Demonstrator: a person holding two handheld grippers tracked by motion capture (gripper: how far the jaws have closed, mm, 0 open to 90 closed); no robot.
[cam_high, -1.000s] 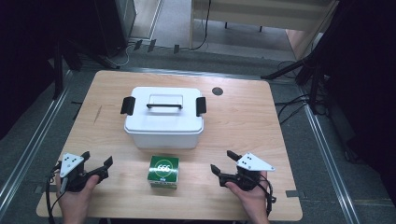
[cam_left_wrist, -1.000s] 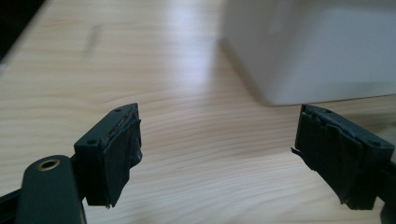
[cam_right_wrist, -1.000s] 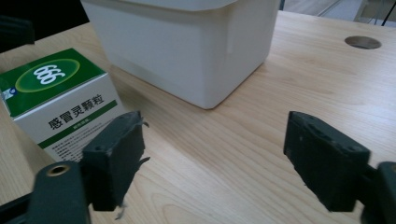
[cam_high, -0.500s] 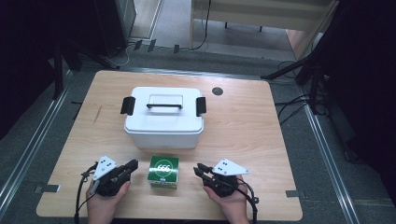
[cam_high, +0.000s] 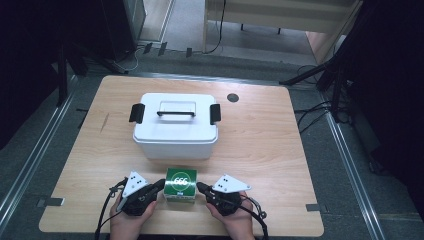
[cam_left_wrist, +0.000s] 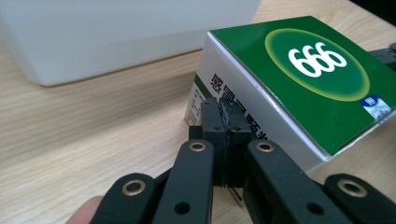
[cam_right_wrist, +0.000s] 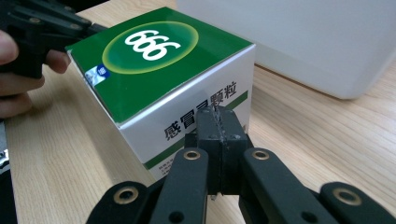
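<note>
A green-topped white carton marked 666 (cam_high: 181, 184) sits near the table's front edge, close in front of a white lidded storage box (cam_high: 176, 125). My left gripper (cam_high: 161, 185) is shut with nothing between its jaws, and its closed tip points at the carton's left side. In the left gripper view that tip (cam_left_wrist: 227, 109) sits right against the carton's (cam_left_wrist: 299, 79) printed white face. My right gripper (cam_high: 200, 187) mirrors it, shut and empty, at the carton's right side. Its tip (cam_right_wrist: 218, 116) is at the carton's (cam_right_wrist: 159, 65) lettered face. Both jaw pairs have just closed.
The storage box has a black carry handle (cam_high: 176, 113) and black side latches (cam_high: 137, 113). A round dark grommet (cam_high: 232, 97) lies at the table's back. The table's front edge runs just behind both hands. Cables trail from both grippers toward the person.
Both hands have moved inward from the table's front corners to the carton's sides. Both jaw pairs, open a second ago, are now shut.
</note>
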